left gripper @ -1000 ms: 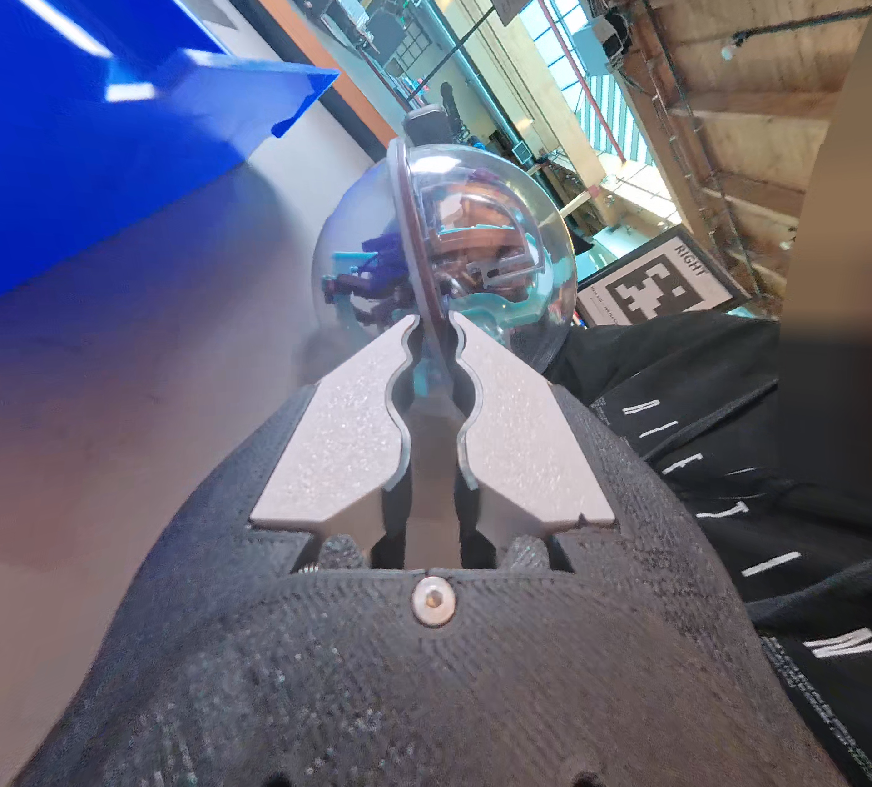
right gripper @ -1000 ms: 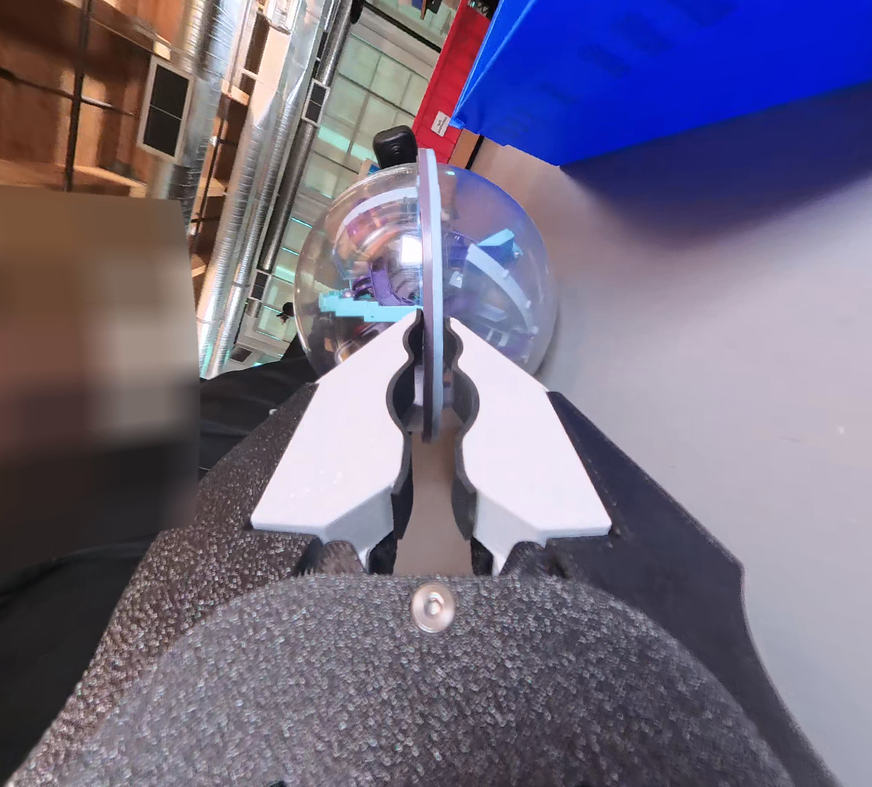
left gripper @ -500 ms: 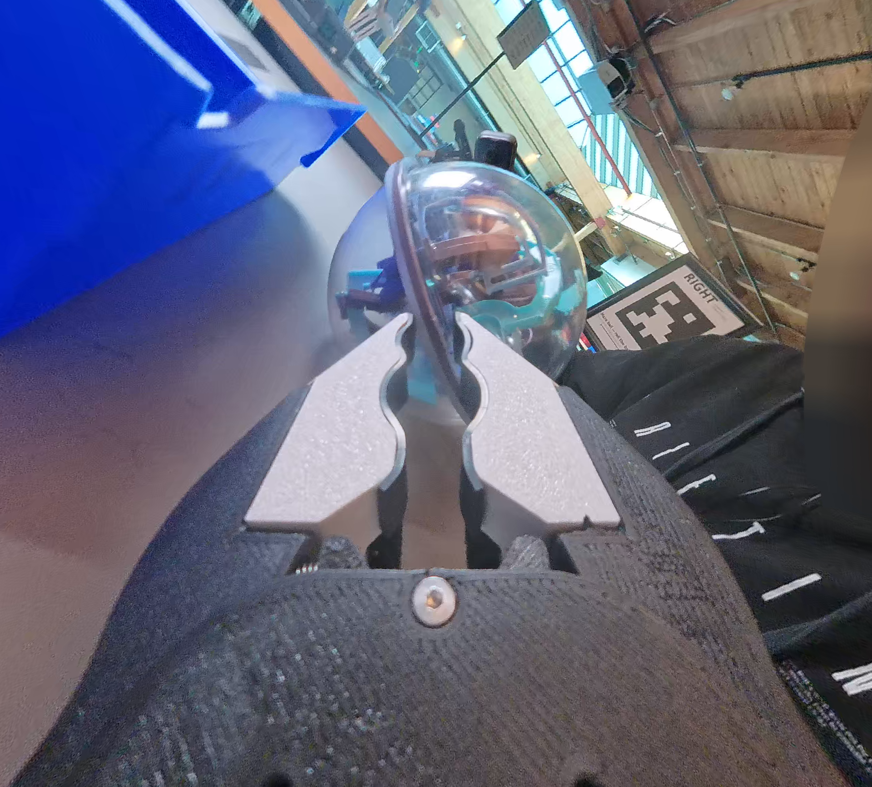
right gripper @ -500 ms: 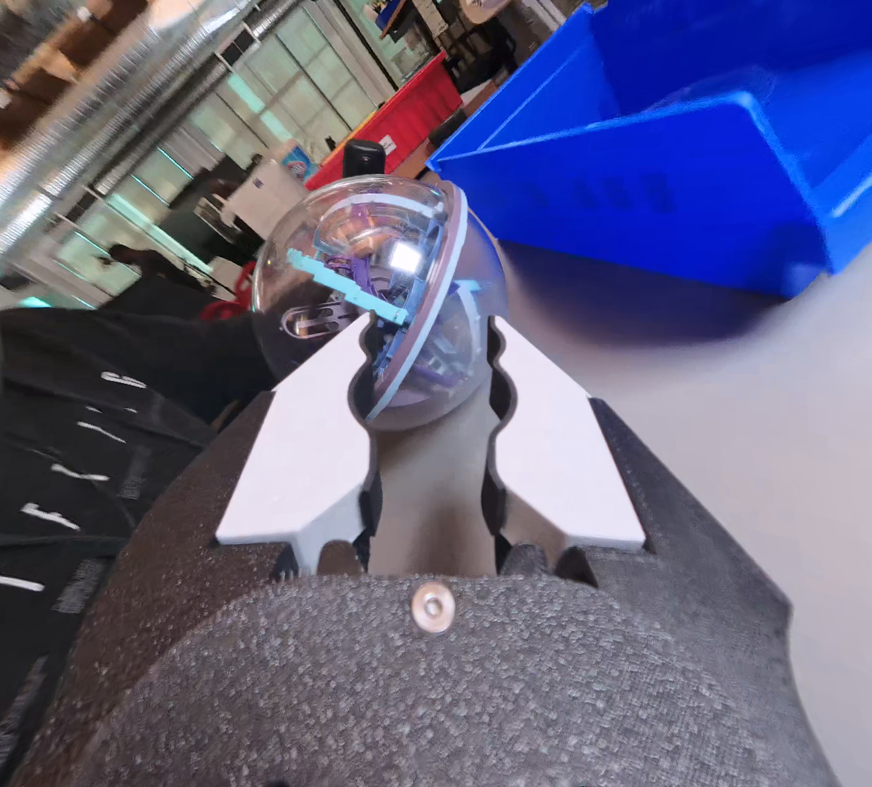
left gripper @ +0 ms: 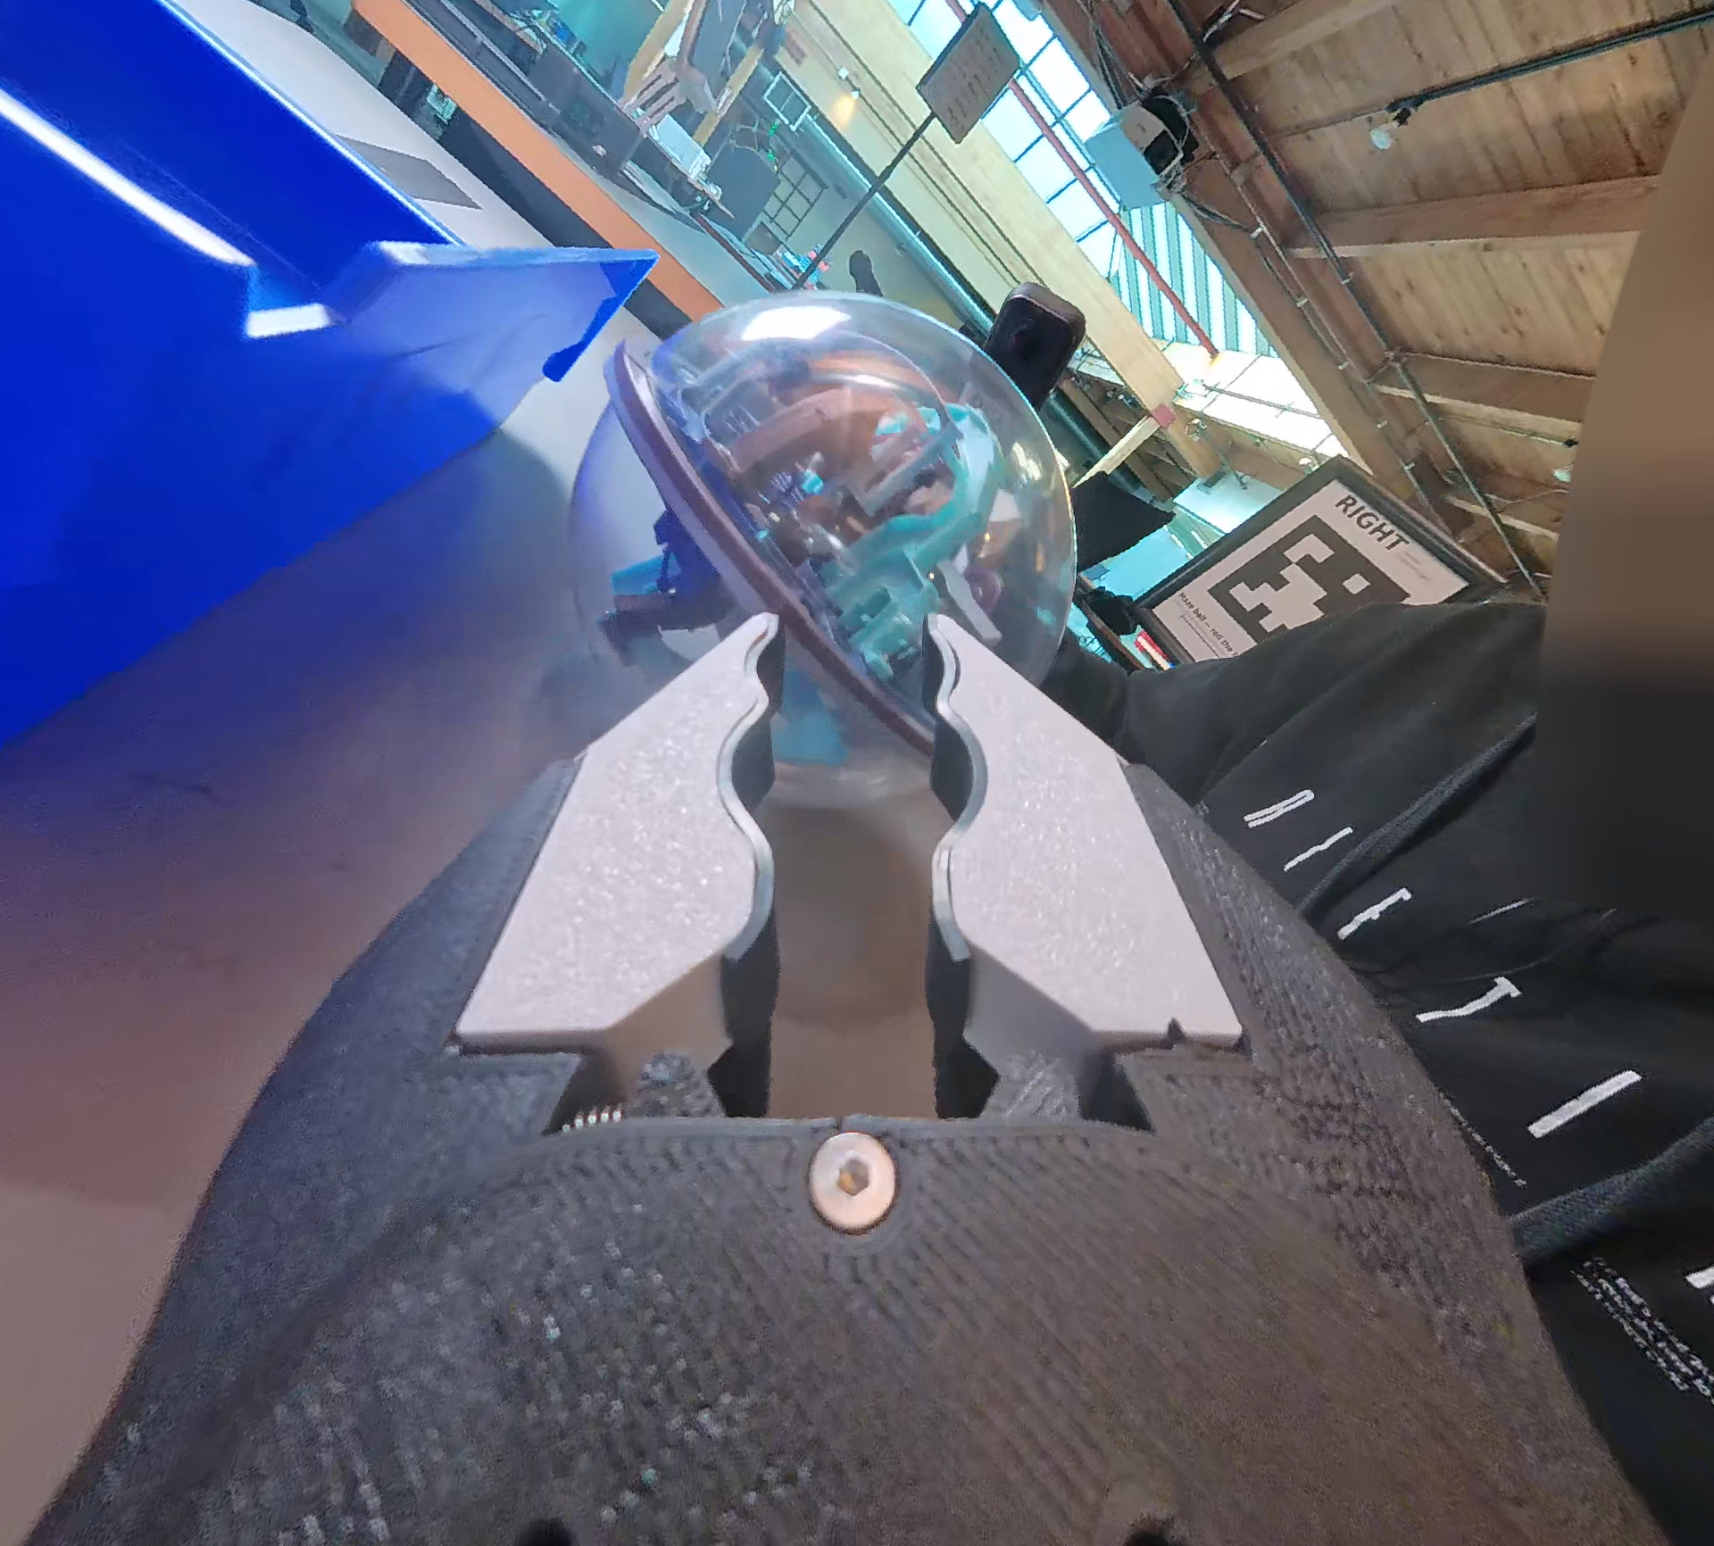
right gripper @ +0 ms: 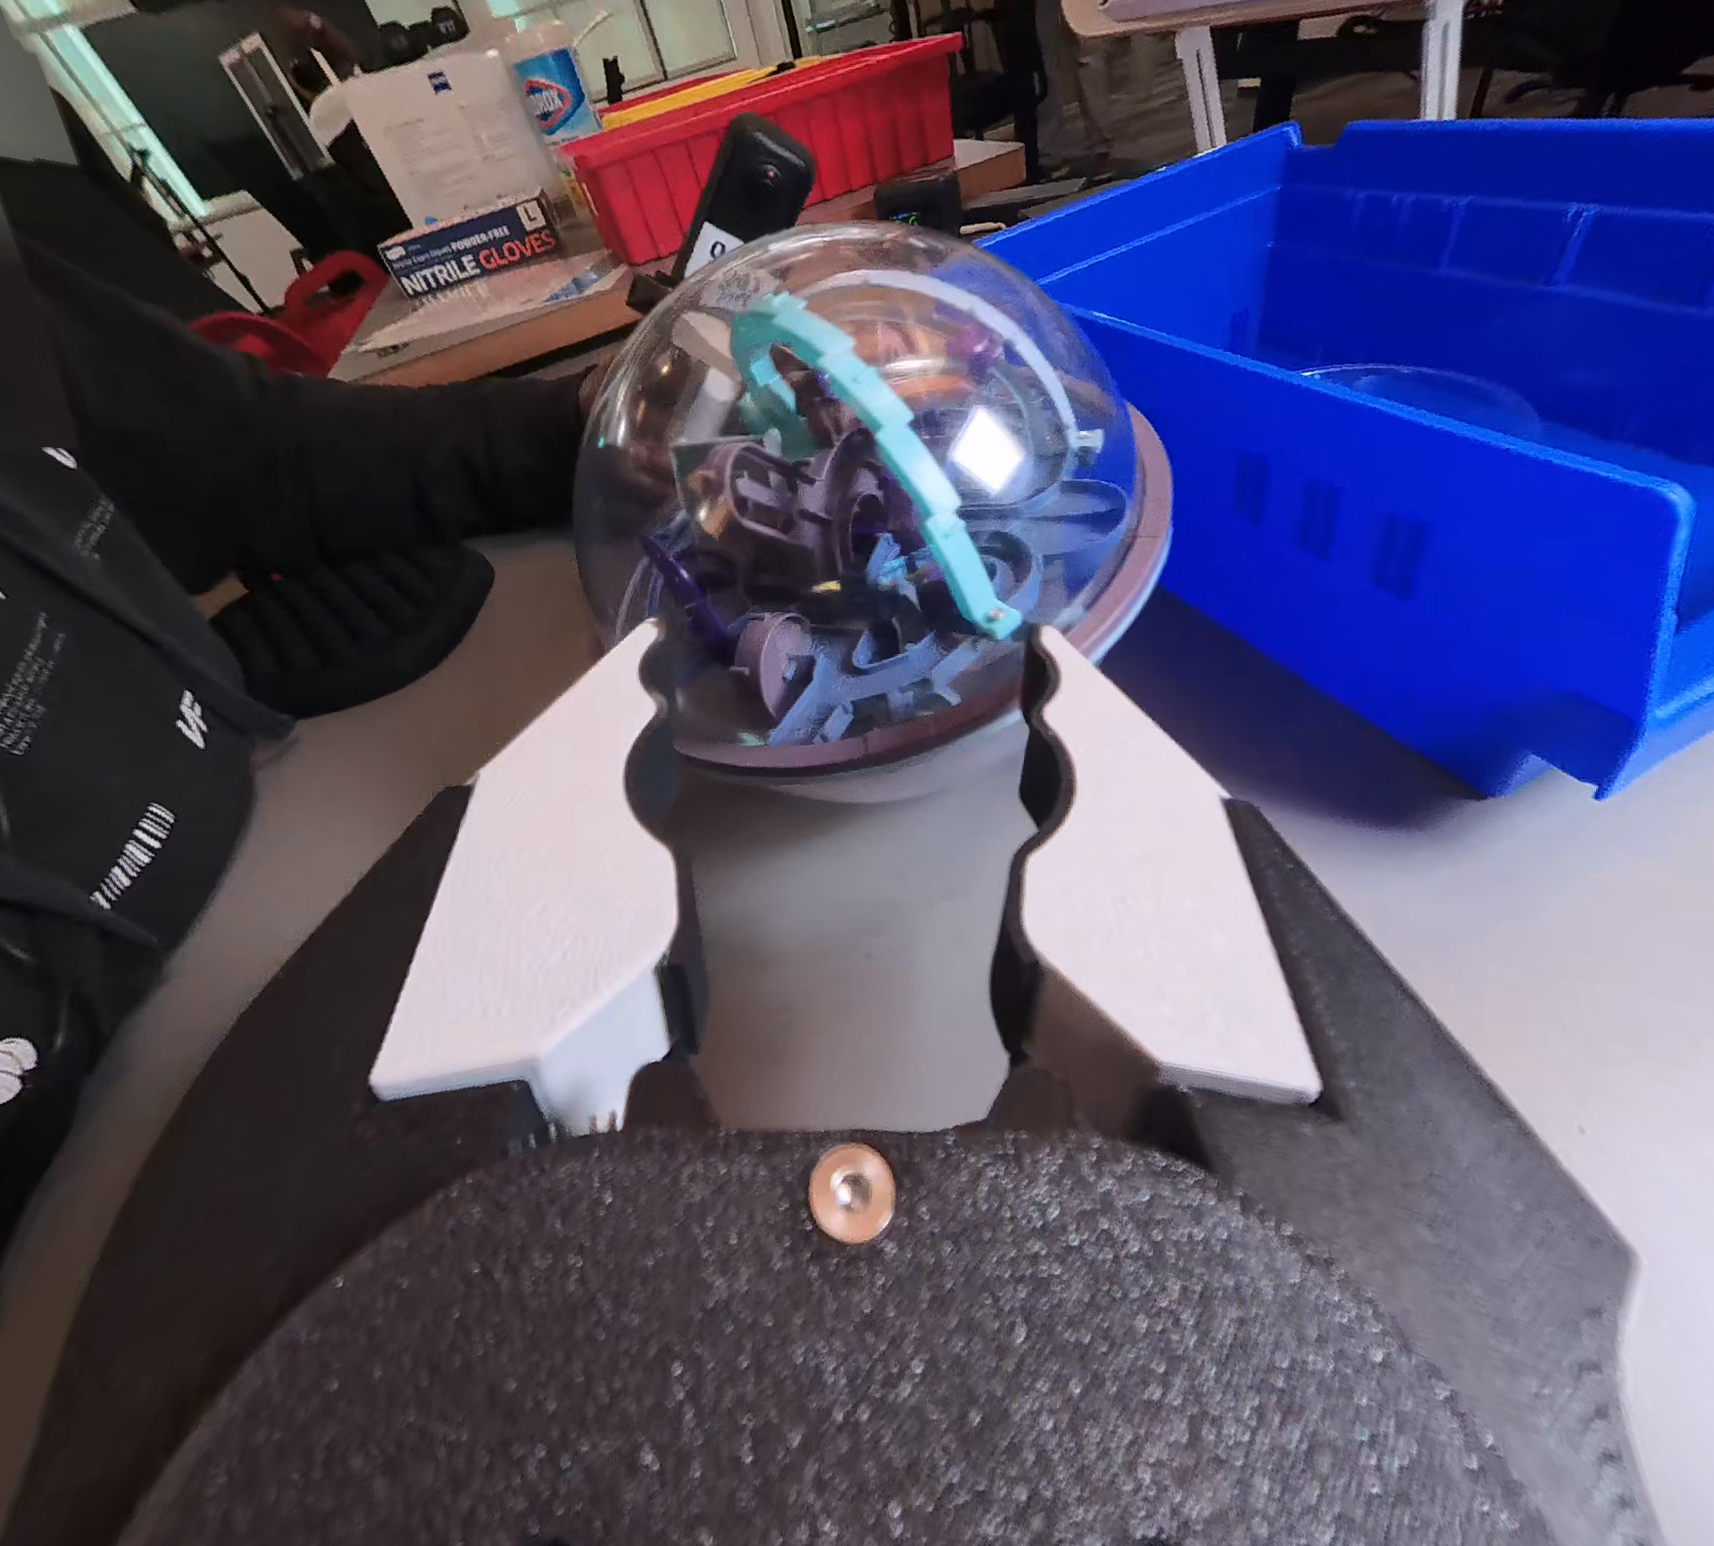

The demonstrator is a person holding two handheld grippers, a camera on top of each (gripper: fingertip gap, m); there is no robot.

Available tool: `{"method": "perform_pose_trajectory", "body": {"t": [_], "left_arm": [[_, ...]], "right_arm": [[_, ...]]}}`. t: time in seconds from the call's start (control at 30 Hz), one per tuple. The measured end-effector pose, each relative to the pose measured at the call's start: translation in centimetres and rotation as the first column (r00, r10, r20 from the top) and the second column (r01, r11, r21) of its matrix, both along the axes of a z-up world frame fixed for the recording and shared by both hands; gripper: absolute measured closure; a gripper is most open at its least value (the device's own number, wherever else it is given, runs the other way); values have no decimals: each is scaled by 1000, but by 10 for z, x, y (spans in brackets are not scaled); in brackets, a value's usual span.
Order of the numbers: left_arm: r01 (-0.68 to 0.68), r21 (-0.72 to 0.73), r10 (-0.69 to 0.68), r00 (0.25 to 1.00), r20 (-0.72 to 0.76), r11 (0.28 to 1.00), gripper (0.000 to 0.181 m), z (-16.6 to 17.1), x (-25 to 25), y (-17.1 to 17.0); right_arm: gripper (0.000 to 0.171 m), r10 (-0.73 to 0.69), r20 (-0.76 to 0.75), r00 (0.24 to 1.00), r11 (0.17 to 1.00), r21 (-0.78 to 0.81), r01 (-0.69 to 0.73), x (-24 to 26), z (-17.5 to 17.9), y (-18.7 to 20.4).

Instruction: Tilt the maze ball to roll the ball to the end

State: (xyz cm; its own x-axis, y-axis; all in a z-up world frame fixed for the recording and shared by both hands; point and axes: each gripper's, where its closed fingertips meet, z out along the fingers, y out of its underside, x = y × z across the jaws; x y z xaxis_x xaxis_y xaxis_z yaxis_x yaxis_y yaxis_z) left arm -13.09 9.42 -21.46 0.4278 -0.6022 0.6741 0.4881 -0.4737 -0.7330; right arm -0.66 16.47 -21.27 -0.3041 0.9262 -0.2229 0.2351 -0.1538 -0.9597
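Maze ball (right gripper: 858, 491) between spread fingertips of right gripper (right gripper: 842, 648), left gripper (left gripper: 849, 639).

Right gripper (right gripper: 839, 648): maze ball (right gripper: 858, 481) blocks ahead, blue bin (right gripper: 1391, 500) close on right, black sleeve (right gripper: 306, 463) left; table (right gripper: 1502, 945) bare near-right.

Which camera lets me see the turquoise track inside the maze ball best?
The right wrist view. There the turquoise track arcs across the top of the clear maze ball, facing the camera and fully lit. The left wrist view shows the maze ball more edge-on, so only short turquoise bits show among brown pieces.
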Motion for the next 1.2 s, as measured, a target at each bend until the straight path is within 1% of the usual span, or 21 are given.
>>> {"method": "perform_pose_trajectory", "body": {"t": [0.03,0.1,0.2,0.37,0.63,0.83,1.03,1.2], "left_arm": [[2,0,-2,1000,-12,1000,155,-1,1,-1],[5,2,-5,1000,-29,1000,154,-2,3,-2],[7,7,-6,998,-62,1000,153,-4,5,-2],[22,25,-18,988,-152,999,151,-10,14,-5],[44,70,-27,973,-229,997,151,-11,21,-10],[70,103,-33,945,-326,992,151,-15,29,-14],[154,138,-93,924,-371,978,148,-15,46,-25],[168,149,-97,913,-395,974,147,-17,51,-26]], "right_arm": [[92,0,2,1000,1000,19,0,-1,-1,-1],[87,-9,9,1000,999,54,8,-2,-4,-2],[84,-21,15,1000,997,78,19,-4,-7,-2],[85,-26,6,1000,995,92,26,-5,-8,-1],[84,-23,-4,1000,994,109,23,-4,-9,0],[81,-22,-9,1000,994,106,23,-3,-11,2],[81,-30,-20,999,993,112,32,-2,-10,5],[82,-36,-17,999,992,120,38,-3,-13,7]]}}
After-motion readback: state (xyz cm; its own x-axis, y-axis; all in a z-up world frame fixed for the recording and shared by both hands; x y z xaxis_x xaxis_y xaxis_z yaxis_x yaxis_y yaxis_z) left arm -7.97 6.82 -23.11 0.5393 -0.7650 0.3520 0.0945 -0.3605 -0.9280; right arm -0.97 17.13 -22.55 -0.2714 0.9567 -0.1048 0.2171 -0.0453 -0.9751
